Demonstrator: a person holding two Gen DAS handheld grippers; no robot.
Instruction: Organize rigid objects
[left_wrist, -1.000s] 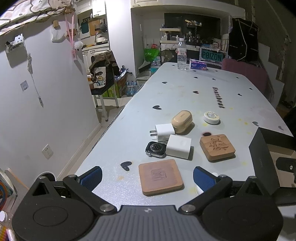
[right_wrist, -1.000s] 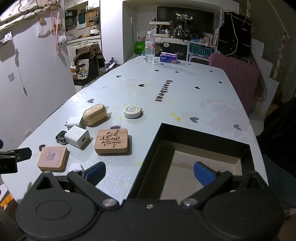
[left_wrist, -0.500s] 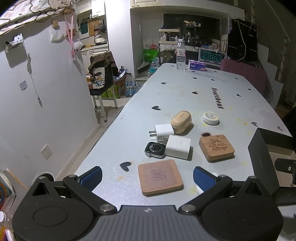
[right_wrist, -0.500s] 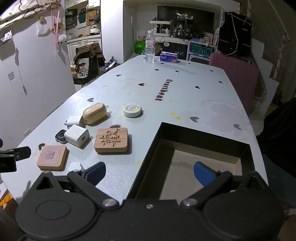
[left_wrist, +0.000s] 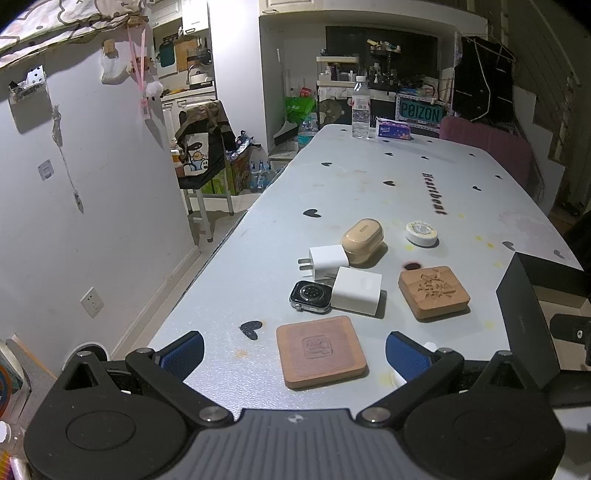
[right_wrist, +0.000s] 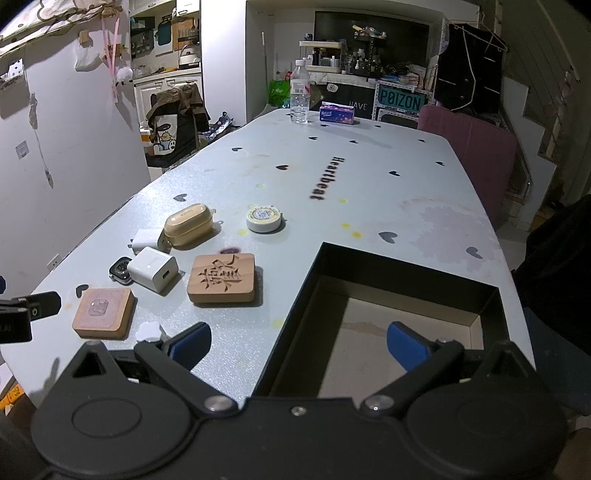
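Only the right wrist view shows the box (right_wrist: 399, 266) interior, bare

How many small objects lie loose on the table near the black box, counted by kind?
Wooden square blocks: 2
White charger plugs: 2
Smartwatch body: 1
Beige earbud case: 1
Round white tin: 1
Small white flower-shaped piece: 1
Total: 8

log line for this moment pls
left gripper: open, over wooden coaster | right gripper: open, by black box | box: empty
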